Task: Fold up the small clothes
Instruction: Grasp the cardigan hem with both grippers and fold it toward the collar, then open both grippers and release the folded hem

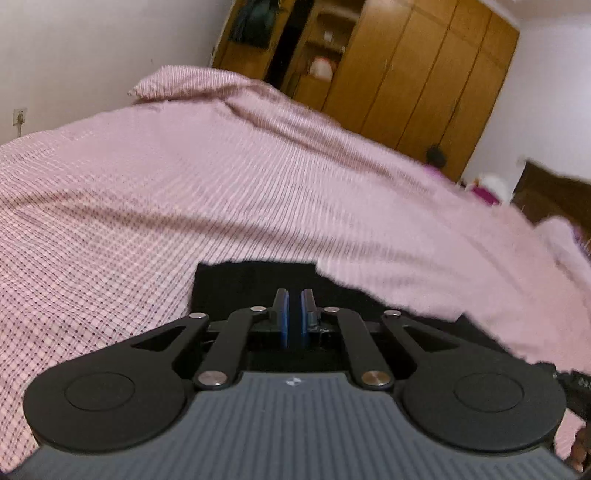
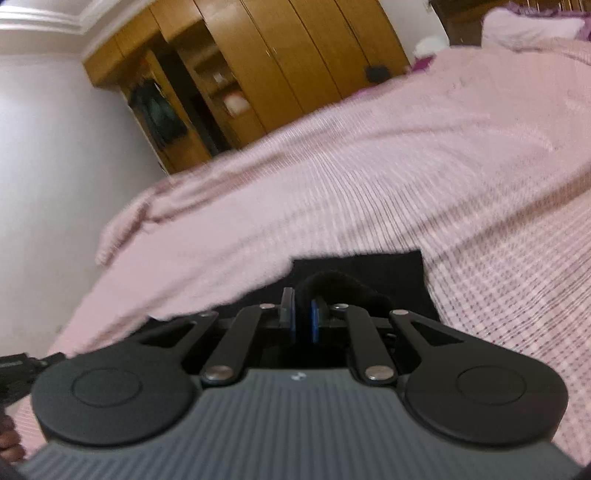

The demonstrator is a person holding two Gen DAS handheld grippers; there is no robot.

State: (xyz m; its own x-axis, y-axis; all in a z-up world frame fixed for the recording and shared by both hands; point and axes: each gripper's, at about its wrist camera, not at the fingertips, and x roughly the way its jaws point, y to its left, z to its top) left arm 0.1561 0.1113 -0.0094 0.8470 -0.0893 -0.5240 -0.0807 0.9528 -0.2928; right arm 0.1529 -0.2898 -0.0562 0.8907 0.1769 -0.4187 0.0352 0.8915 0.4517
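A small black garment lies on the pink checked bedspread, just under and ahead of my left gripper. The left jaws stand almost together with a thin gap; whether cloth is pinched between them does not show. In the right wrist view the same black garment lies ahead, and my right gripper is shut on a raised fold of it that bulges up around the right finger. A pink cloth edge overlaps the garment's inner side in both views.
The pink bedspread covers the whole bed. A wooden wardrobe with open shelves stands behind the bed. A pillow and dark headboard are at the bed's far end. White wall on the other side.
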